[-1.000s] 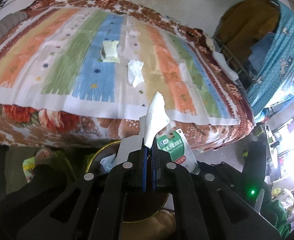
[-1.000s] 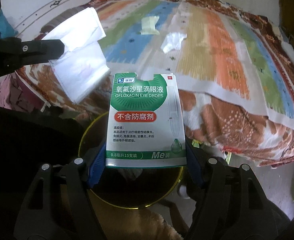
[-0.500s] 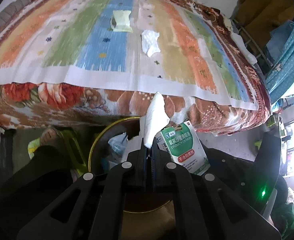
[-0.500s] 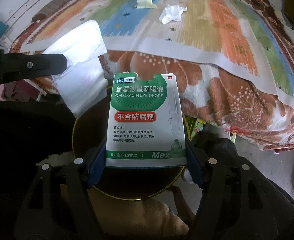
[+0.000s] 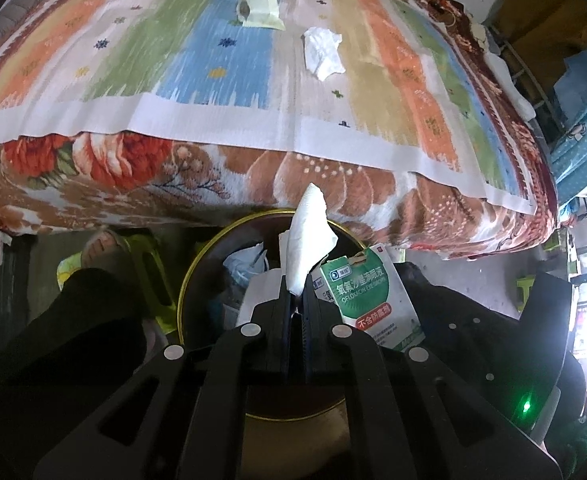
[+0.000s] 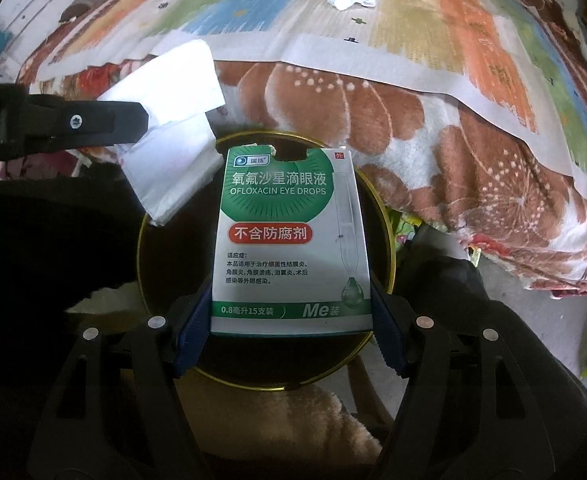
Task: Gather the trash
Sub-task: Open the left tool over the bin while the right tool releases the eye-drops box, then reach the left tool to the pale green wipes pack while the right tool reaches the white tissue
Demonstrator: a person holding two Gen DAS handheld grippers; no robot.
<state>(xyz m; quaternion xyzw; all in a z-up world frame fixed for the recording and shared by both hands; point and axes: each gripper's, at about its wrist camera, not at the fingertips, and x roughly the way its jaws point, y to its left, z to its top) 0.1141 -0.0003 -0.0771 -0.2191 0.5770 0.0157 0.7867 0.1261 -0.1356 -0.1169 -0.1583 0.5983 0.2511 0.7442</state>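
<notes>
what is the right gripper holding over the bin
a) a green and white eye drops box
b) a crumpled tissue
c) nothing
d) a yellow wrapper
a: the right gripper is clamped across the eye drops box above the round bin.

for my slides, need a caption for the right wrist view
Right gripper holds an eye drops box over the gold-rimmed bin; left gripper pinches a tissue alongside.
</notes>
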